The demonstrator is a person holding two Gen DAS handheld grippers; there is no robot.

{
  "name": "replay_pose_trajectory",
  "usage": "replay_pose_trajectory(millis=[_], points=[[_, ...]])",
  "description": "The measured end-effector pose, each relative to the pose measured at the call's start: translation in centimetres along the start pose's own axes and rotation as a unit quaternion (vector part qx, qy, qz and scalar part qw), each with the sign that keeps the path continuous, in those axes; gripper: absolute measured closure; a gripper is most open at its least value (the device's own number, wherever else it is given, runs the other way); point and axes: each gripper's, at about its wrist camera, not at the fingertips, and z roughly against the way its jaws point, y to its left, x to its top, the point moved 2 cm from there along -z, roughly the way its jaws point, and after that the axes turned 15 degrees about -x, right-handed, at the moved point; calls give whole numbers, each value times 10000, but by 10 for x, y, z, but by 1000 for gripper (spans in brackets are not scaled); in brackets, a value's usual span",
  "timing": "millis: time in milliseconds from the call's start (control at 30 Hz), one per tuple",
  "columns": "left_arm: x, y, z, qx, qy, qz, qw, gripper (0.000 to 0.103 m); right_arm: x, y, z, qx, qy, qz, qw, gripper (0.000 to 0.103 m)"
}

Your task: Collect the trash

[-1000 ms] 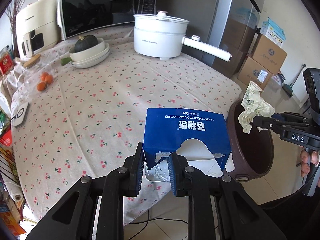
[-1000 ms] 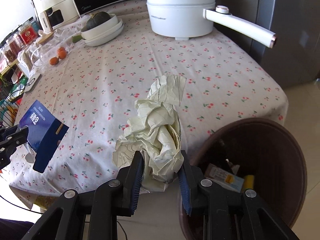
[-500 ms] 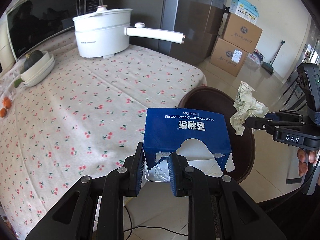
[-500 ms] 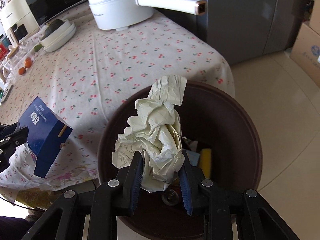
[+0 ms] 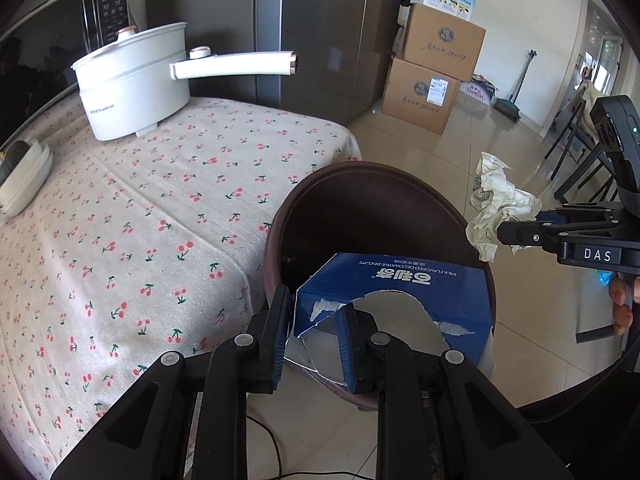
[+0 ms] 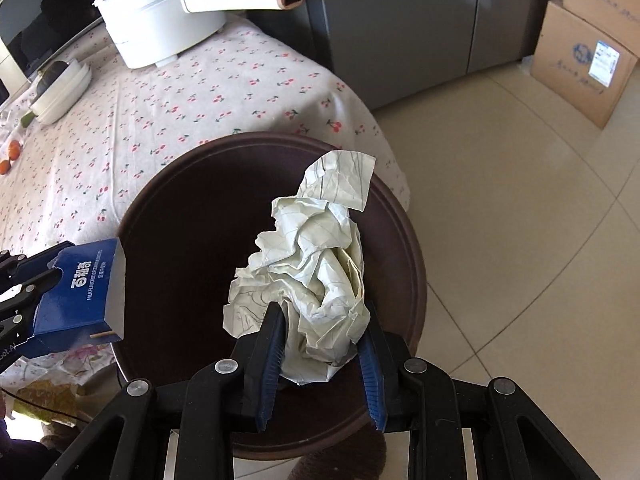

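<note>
My left gripper [image 5: 314, 320] has a torn blue biscuit box [image 5: 400, 284] between its fingers, over the near rim of the dark brown bin [image 5: 360, 166]. Its jaws are opening and the box sits slightly twisted, with the pads still touching it. My right gripper [image 6: 322, 328] is shut on a crumpled ball of lined paper [image 6: 312, 264] and holds it over the bin's [image 6: 260, 136] dark mouth. The right wrist view shows the box [image 6: 80, 288] at the bin's left rim. In the left wrist view, the paper [image 5: 496, 200] hangs just beyond the bin's right side.
The bin stands on the floor against a table with a cherry-print cloth [image 5: 140, 220]. On the table are a white pot with a long handle [image 5: 132, 84] and stacked white dishes [image 5: 24, 176]. A grey fridge [image 6: 400, 20] and cardboard boxes [image 5: 432, 72] stand behind. A cable [image 5: 272, 440] lies on the floor.
Both grippers have swung right from above the table to above the bin, sinking slightly. The paper now hangs over the bin's mouth. The box has twisted a little between the left fingers.
</note>
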Motion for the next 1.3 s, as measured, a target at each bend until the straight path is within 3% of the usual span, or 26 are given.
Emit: replay_pose_trajectory(millis=[67, 133, 333, 633, 667, 700, 767, 900, 1200, 1300], points=[[1, -1, -2, 60, 15, -22, 10000, 65, 1, 1, -1, -2, 13, -3, 10000, 71], [1, 0, 0, 165, -44, -40, 9998, 39, 1, 1, -2, -6, 23, 10, 10000, 71], [4, 6, 13, 389, -200, 53, 9990, 23, 2, 6, -3, -13, 28, 46, 10000, 71], [3, 27, 27, 666, -270, 377, 9967, 12, 3, 14, -5, -22, 69, 125, 9999, 67], [2, 28, 29, 682, -281, 398, 9965, 11, 4, 15, -5, -46, 68, 115, 9999, 64], [2, 30, 31, 699, -294, 414, 9963, 10, 4, 15, -4, -61, 56, 105, 9999, 53], [1, 32, 34, 734, -316, 433, 9959, 9, 6, 17, -1, -93, -3, 73, 9999, 41], [-1, 36, 40, 798, -329, 460, 9952, 8, 8, 20, 2, -89, -58, 34, 9999, 32], [-14, 44, 68, 1018, -421, 530, 9925, 6, 7, 33, 14, -195, -201, 76, 9996, 26], [-23, 49, 83, 1316, -443, 593, 9885, 4, 3, 42, 21, -197, -303, 154, 9992, 23]])
